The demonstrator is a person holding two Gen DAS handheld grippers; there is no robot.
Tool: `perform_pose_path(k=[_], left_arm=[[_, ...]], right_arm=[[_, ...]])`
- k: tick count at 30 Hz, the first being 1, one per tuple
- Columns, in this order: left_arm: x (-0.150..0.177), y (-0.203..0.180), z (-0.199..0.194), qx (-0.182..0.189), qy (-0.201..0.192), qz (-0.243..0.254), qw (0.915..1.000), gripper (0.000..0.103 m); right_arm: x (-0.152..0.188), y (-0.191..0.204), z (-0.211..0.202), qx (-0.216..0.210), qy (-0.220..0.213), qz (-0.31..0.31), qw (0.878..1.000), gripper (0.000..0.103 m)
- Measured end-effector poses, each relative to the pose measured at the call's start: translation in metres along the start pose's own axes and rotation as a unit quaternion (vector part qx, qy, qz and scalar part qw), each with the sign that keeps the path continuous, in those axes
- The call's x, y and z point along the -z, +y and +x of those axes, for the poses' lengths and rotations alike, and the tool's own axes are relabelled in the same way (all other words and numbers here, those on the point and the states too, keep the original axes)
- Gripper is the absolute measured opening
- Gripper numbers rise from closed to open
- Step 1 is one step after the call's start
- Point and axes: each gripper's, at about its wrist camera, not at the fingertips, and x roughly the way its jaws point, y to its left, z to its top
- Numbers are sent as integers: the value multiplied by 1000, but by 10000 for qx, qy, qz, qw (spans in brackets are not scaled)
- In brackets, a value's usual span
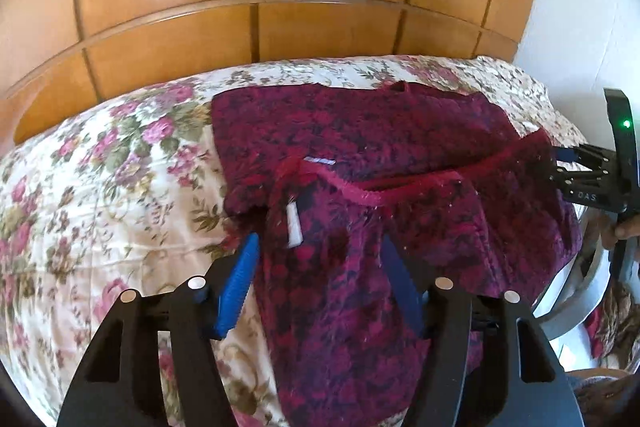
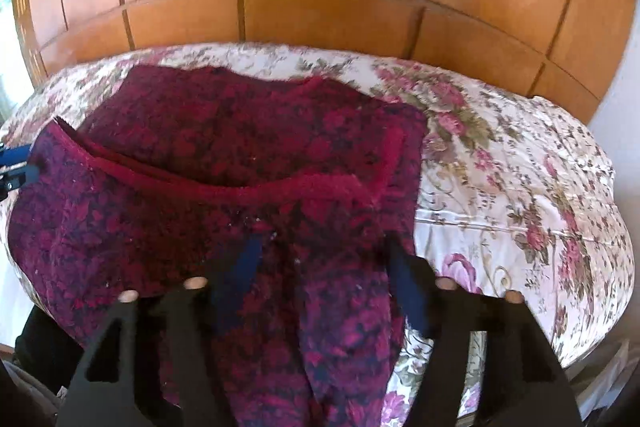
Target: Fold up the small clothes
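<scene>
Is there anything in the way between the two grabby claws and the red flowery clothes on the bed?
No, nothing visible blocks them. The garment lies right under both, on the floral bedspread. Left gripper and right gripper each hang open with its cloth between their fingers.

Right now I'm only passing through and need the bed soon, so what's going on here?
A person is folding a dark red floral garment on the bed's cream floral bedspread, with a hand-held gripper in each hand. Part of the garment is already folded over. The left gripper and the right gripper each stand with jaws apart over the near fabric, which lies between them, not clamped. The garment's white label shows. Folding isn't finished.
</scene>
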Motion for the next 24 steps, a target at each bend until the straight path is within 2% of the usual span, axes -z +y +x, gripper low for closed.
perform_pose_path(k=[1,2,3,4,6,10,16,20,24], left_arm=[[0,-2,5,-24,44,76,10000,63],[-1,-2,7,-45,73,107,9999,55],[-1,-2,11,-80,90,114,9999,44],[0,2,14,-89,120,64,9999,24],[0,9,11,-75,51,-75,9999,17],[1,29,-10,316,-245,-554,9977,17],[0,34,-46,737,-597,-771,9925,15],[-12,35,-61,683,-861,-762,9910,15],[-30,34,-60,542,-1057,-685,9905,15]], right_arm=[[0,1,1,25,3,-32,10000,51],[0,1,3,63,19,-84,9999,46],[1,1,4,105,35,-119,9999,34],[1,-1,3,112,42,-129,9998,28],[3,-4,-1,75,6,-89,9999,24],[5,-16,-15,-62,-48,116,9999,22],[0,-20,-45,-342,-271,308,9986,21],[-14,-31,-62,-497,-555,571,9956,21],[-35,-36,-59,-484,-727,606,9943,21]])
